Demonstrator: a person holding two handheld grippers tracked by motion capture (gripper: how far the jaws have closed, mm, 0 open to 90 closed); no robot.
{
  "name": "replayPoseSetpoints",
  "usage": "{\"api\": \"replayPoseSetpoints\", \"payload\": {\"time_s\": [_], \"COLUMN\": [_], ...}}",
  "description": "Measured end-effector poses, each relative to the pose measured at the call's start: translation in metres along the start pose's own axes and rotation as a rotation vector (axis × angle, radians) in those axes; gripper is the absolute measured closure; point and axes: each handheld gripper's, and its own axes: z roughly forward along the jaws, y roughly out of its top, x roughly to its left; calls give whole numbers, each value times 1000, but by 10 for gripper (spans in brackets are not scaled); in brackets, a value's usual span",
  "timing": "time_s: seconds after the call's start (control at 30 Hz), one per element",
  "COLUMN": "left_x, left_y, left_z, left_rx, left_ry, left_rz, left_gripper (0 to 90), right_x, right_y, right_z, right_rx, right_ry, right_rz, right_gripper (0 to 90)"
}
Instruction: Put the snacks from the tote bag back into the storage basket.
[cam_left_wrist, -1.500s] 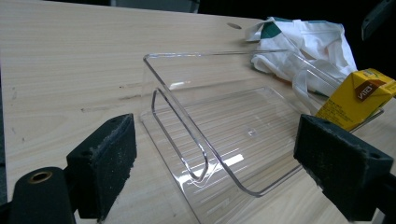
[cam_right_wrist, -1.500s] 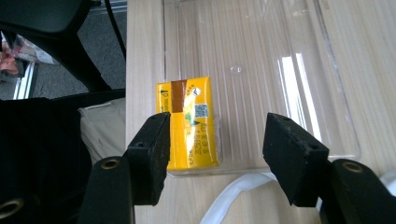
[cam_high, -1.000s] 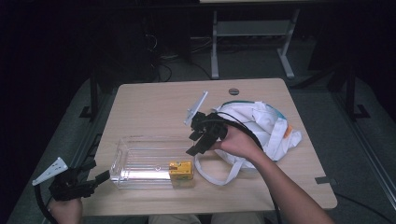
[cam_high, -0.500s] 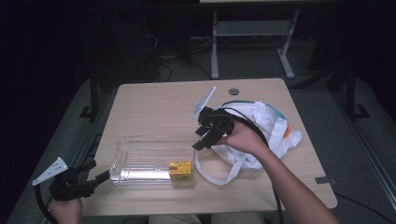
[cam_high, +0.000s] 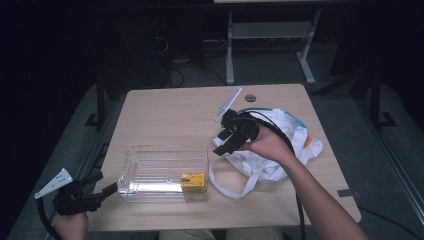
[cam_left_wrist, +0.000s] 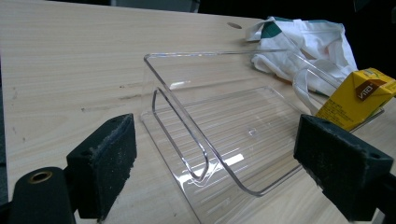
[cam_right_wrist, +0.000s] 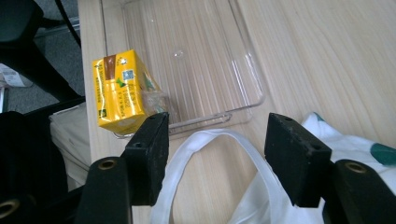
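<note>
1. The right gripper (cam_high: 226, 141) had drifted from the clear tray (cam_high: 165, 172) back over the white bag (cam_high: 280, 145), its jaws open and empty.
2. The yellow carton (cam_high: 193, 183) stood in the tray's near right corner, apparently delivered.
3. The left gripper (cam_high: 102, 192) waited at the surface's near left edge, jaws open.

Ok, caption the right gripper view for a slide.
Open right gripper above white bag handle, yellow carton in clear tray.

High view: room dark, floor and background near black; light falls from above onto the table (cam_high: 165, 115), evenly lit, shadows faint. Soft, slightly grainy. Both gripper views brighter and sharper. White glare streaks on clear tray (cam_left_wrist: 224, 158). Near black pads (cam_right_wrist: 149, 154) a little soft.
</note>
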Motion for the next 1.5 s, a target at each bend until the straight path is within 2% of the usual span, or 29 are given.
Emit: {"api": "replayPoseSetpoints", "payload": {"time_s": [0.33, 0.73, 0.77, 1.5], "left_x": [0, 0, 0, 0], "left_y": [0, 0, 0, 0], "left_z": [0, 0, 0, 0], "left_rx": [0, 4, 4, 2], "left_ry": [0, 1, 1, 2], "left_rz": [-1, 0, 0, -5], "left_gripper": [128, 128, 128, 128], "right_x": [-8, -16, -18, -26], "right_y": [-9, -25, -26, -62], "right_z": [-6, -14, -14, -22], "right_rx": [-9, -20, -15, -24], "right_ry": [-18, -38, -39, -77], "right_rz": [18, 68, 60, 154], "right_gripper": [392, 371, 371, 343]}}
